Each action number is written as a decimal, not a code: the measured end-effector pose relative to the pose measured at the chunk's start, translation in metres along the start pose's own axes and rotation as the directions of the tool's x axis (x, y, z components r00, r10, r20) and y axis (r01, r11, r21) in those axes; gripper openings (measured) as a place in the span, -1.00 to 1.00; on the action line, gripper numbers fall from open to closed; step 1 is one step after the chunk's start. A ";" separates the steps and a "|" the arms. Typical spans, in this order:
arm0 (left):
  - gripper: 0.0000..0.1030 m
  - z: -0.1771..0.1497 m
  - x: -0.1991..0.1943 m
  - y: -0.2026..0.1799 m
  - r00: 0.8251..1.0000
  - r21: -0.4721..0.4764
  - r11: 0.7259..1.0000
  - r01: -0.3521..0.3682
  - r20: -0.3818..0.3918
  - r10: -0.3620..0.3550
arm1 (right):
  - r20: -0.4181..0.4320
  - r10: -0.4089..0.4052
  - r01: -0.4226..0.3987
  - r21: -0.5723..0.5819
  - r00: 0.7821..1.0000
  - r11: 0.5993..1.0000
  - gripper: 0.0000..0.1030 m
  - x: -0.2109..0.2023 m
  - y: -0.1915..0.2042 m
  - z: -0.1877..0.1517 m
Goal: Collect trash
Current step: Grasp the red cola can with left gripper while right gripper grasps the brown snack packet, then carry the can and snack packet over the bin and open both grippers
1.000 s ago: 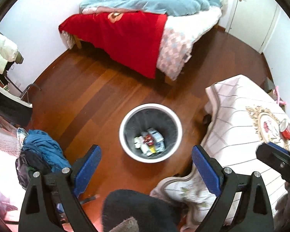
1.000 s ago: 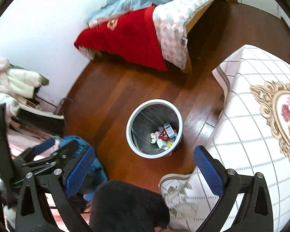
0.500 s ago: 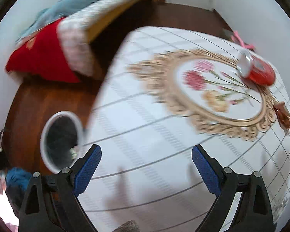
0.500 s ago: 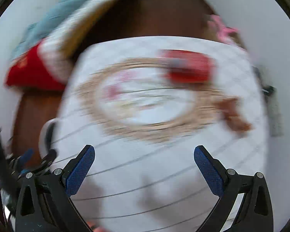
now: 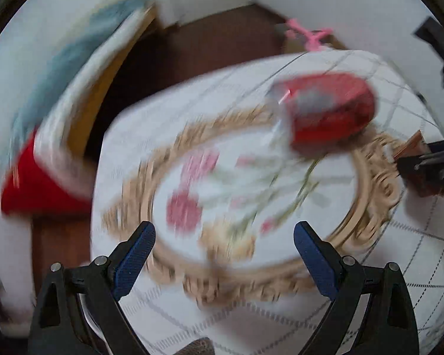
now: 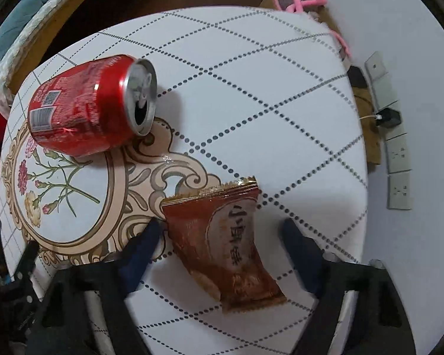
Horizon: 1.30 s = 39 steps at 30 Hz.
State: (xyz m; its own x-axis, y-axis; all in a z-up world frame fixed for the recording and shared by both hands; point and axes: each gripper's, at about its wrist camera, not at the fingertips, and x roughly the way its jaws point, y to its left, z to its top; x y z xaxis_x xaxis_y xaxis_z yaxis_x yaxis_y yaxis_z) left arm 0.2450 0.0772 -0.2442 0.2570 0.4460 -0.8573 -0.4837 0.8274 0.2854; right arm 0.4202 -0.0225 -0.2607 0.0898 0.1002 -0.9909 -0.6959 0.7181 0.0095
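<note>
Now over round table [image 6: 281,94]: red soda can [image 6: 83,106] on its side, brown snack wrapper [image 6: 225,236] between right gripper [image 6: 219,236] jaws, spread apart. Left gripper [image 5: 223,236] likewise apart, view blurred. Risk: wrapper probably sliding off pads, being flat.

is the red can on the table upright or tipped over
Tipped over. The red can lies on its side on the table, its opened top facing sideways toward the snack wrapper.
</note>
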 end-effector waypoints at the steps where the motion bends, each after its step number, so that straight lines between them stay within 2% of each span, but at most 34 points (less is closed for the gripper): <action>1: 0.86 0.016 -0.006 -0.009 0.999 0.083 0.996 -0.010 0.032 0.008 | 0.015 0.001 -0.001 -0.015 1.000 1.000 0.20 0.000 -0.001 0.001; 2: 0.86 0.025 -0.009 -0.015 0.998 0.140 0.990 -0.011 0.056 0.003 | 0.025 -0.007 0.007 -0.025 1.000 1.000 0.11 -0.002 -0.001 0.001; 4: 0.86 0.046 -0.017 -0.031 0.995 0.298 0.954 -0.019 0.099 -0.010 | 0.034 0.016 -0.015 -0.014 0.999 1.000 0.09 -0.007 -0.005 -0.001; 7: 0.86 0.069 -0.013 -0.046 0.995 0.448 0.894 0.011 0.088 -0.057 | 0.045 0.049 -0.050 0.032 0.998 0.998 0.08 -0.010 -0.018 -0.005; 9: 0.86 0.085 -0.005 -0.059 0.993 0.531 0.845 0.063 0.049 -0.105 | 0.052 0.075 -0.079 0.086 0.996 0.993 0.08 -0.009 -0.033 -0.008; 13: 0.86 0.101 0.026 -0.081 0.991 0.649 0.749 0.134 -0.076 -0.111 | 0.055 0.118 -0.124 0.148 0.992 0.981 0.07 -0.006 -0.048 -0.010; 15: 0.86 0.101 0.038 -0.090 0.987 0.672 0.723 0.161 -0.121 -0.107 | 0.053 0.122 -0.129 0.159 0.991 0.979 0.07 -0.005 -0.048 -0.012; 17: 0.86 0.099 0.051 -0.096 0.982 0.676 0.714 0.181 -0.165 -0.092 | 0.053 0.126 -0.133 0.163 0.991 0.978 0.07 -0.006 -0.048 -0.016; 19: 0.81 0.098 0.058 -0.101 0.982 0.671 0.720 0.180 -0.168 -0.089 | 0.055 0.129 -0.137 0.166 0.990 0.977 0.07 -0.006 -0.050 -0.018; 20: 0.62 0.097 0.057 -0.100 0.983 0.663 0.728 0.176 -0.152 -0.099 | 0.056 0.130 -0.138 0.169 0.990 0.976 0.07 -0.007 -0.050 -0.020; 21: 0.32 0.097 0.056 -0.098 0.986 0.645 0.746 0.165 -0.136 -0.100 | 0.056 0.131 -0.139 0.172 0.990 0.975 0.07 -0.007 -0.049 -0.020; 24: 0.04 0.096 0.050 -0.083 0.978 0.552 0.808 0.206 -0.130 -0.160 | 0.059 0.129 -0.137 0.169 0.990 0.976 0.07 -0.006 -0.050 -0.020; 27: -0.06 0.089 0.037 -0.071 0.977 0.477 0.853 0.213 -0.087 -0.196 | 0.068 0.127 -0.137 0.168 0.990 0.976 0.07 -0.007 -0.048 -0.021; 34: -0.10 0.047 0.004 -0.048 0.973 0.301 0.927 0.224 -0.021 -0.228 | 0.077 0.130 -0.141 0.157 0.989 0.978 0.05 -0.013 -0.038 -0.033; 37: -0.11 0.023 -0.016 -0.025 0.976 0.154 0.965 0.211 0.014 -0.215 | 0.093 0.132 -0.145 0.140 0.987 0.980 0.03 -0.021 -0.026 -0.043; 39: -0.11 0.004 -0.029 -0.010 0.980 0.042 0.979 0.200 0.007 -0.200 | 0.106 0.136 -0.149 0.124 0.985 0.981 0.00 -0.028 -0.014 -0.051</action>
State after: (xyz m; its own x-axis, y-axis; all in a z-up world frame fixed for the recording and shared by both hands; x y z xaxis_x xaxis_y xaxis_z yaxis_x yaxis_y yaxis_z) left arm 0.2456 0.0578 -0.2207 0.3543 0.2737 -0.8942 -0.3869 0.9134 0.1262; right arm 0.3914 -0.0702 -0.2397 0.0689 0.2695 -0.9605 -0.6076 0.7750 0.1739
